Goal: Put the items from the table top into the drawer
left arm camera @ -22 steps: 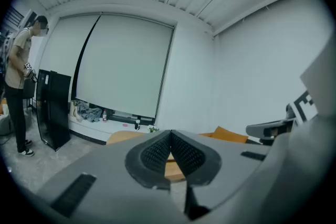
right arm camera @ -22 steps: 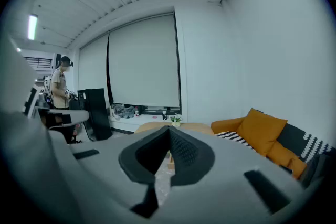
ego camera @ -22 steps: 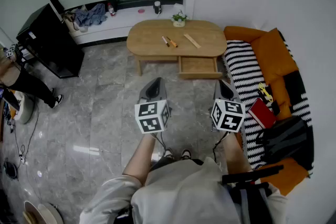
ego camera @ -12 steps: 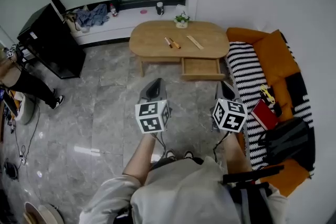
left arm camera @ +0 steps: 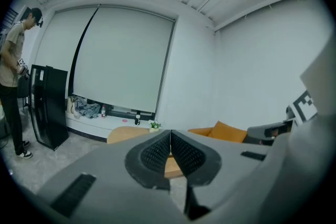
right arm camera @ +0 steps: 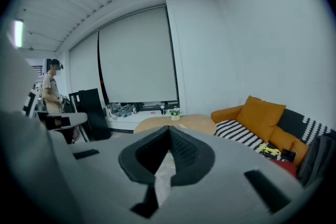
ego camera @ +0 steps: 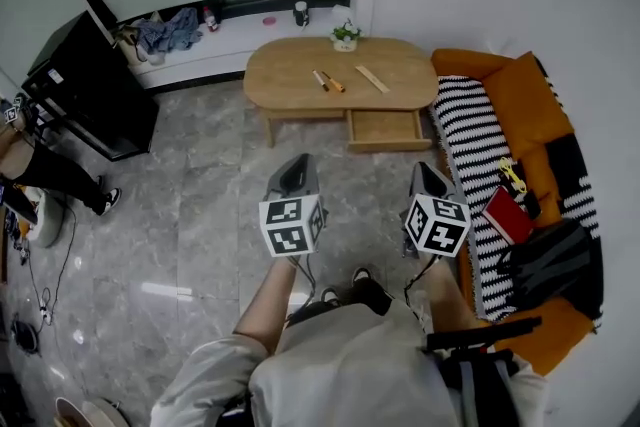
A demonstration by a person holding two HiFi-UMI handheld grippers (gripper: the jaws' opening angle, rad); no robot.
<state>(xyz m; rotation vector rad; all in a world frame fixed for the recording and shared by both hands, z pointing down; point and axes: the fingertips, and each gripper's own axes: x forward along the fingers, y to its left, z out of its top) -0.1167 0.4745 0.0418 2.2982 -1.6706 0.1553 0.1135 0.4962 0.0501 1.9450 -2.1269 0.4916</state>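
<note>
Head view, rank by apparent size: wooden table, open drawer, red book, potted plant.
1. wooden table
2. open drawer
3. red book. It is close to the drawer in size and lies nearer the camera, so the order of these two is unsure.
4. potted plant, clearly smallest

Small items (ego camera: 327, 81) on table (ego camera: 285, 73), drawer (ego camera: 383, 128) below, sofa (ego camera: 515, 110) at right
</note>
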